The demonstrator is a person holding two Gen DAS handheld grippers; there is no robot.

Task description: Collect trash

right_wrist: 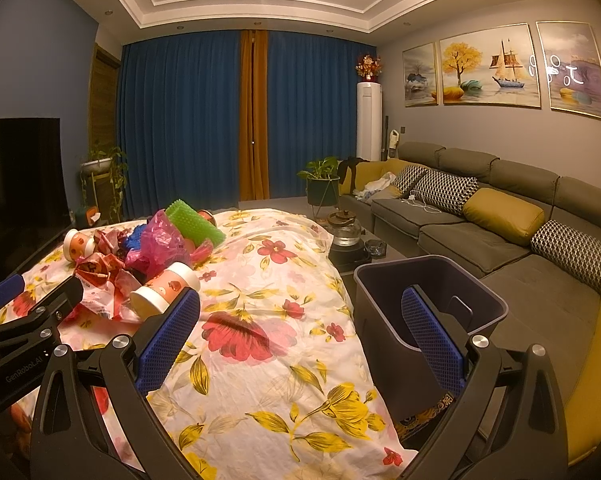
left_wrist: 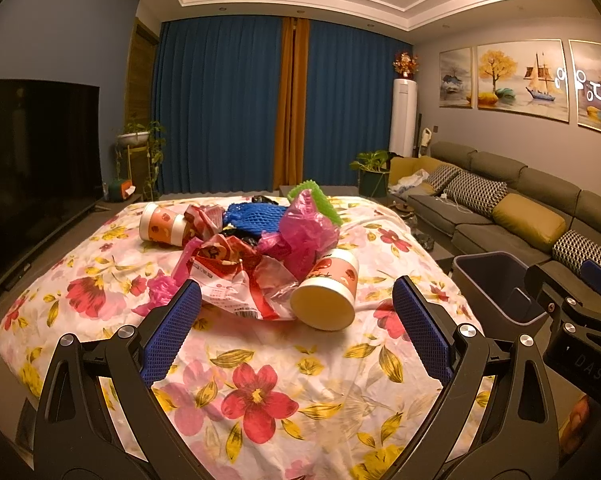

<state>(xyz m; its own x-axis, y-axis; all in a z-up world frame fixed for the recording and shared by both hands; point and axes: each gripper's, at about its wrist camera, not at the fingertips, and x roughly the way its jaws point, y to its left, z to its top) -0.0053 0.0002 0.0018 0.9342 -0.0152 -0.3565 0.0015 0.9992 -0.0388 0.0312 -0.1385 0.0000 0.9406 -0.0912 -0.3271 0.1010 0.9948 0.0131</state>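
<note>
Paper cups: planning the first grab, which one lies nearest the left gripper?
The paper cup at the pile's near right edge, open mouth facing the left gripper; the other cup lies far left.

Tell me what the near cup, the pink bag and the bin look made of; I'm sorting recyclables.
Near cup: likely coated paper, with a printed matte wall, a rolled rim and a cream base. Pink bag: thin plastic film, crinkled, glossy and translucent. Bin: seemingly rigid moulded plastic, with smooth dark walls and a slight sheen.
</note>
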